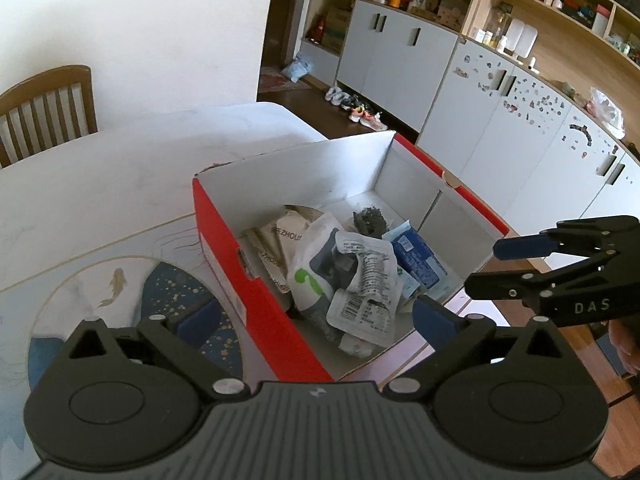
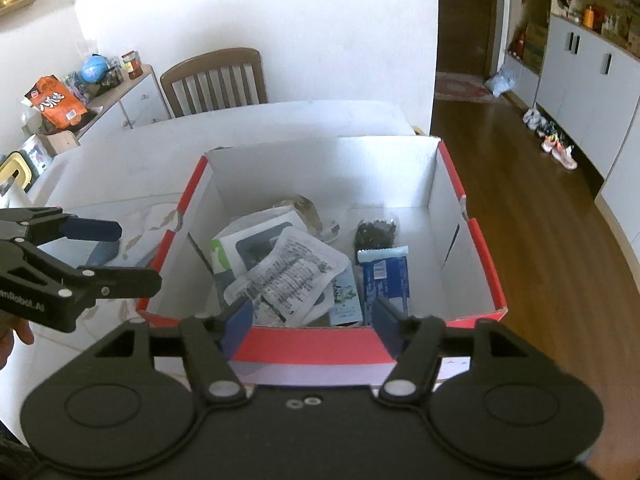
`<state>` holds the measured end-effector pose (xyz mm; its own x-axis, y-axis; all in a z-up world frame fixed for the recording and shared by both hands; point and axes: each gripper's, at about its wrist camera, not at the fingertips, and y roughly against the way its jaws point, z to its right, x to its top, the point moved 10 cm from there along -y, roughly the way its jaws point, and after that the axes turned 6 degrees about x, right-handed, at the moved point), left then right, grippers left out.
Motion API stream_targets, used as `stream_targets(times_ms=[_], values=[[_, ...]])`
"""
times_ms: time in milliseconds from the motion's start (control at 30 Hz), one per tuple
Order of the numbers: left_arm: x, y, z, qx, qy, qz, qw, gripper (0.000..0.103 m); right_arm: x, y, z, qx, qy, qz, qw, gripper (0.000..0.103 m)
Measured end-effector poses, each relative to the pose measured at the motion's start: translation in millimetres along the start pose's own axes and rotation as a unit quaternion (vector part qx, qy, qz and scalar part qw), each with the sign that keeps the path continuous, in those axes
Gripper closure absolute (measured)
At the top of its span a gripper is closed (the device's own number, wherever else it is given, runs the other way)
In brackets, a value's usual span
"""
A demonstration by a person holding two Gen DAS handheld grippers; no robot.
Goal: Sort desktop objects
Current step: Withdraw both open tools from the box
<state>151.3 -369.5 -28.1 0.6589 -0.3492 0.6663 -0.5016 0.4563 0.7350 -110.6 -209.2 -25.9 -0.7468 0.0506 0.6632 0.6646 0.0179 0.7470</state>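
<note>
Red box (image 2: 320, 344) holds packets (image 2: 280, 276); both claws gape empty.

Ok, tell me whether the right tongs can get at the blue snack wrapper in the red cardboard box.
Probably yes. The right tongs stand open and empty at the red cardboard box's near rim, and the blue snack wrapper lies uncovered just beyond, with nothing on top.

**Bright daylight, strong fisheye bend**

We see both views evenly lit by soft daylight. The white wall (image 2: 248, 12) and the worktop (image 1: 120, 168) wash out to near glare. Shadows are faint, deepest inside the red box (image 2: 486, 264). Straight lines bow hard toward the edges, the cabinets (image 1: 500, 92) most of all. The gripper bodies nearest the lens look slightly soft.
</note>
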Motion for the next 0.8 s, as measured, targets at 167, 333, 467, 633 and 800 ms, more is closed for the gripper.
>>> stream_targets(times_ms=[167, 333, 467, 633, 800], values=[[-3, 8, -8, 0.016, 0.003, 0.013, 0.9998, 0.000, -2, 7, -7, -0.003, 0.001, 0.015, 1.000, 0.032], [-6, 13, -15, 0.039, -0.005, 0.018, 0.9990, 0.000, -5, 7, -13, -0.009, -0.001, 0.016, 1.000, 0.032], [-10, 18, -19, 0.046, -0.009, 0.020, 0.9987, 0.000, -10, 7, -21, -0.010, 0.000, 0.014, 1.000, 0.032], [-14, 20, -23, 0.048, -0.010, 0.018, 0.9986, 0.000, -15, 6, -28, -0.013, -0.001, 0.010, 1.000, 0.032], [-17, 21, -27, 0.053, -0.008, 0.016, 0.9984, 0.000, -19, 5, -34, -0.014, -0.004, 0.010, 1.000, 0.032]])
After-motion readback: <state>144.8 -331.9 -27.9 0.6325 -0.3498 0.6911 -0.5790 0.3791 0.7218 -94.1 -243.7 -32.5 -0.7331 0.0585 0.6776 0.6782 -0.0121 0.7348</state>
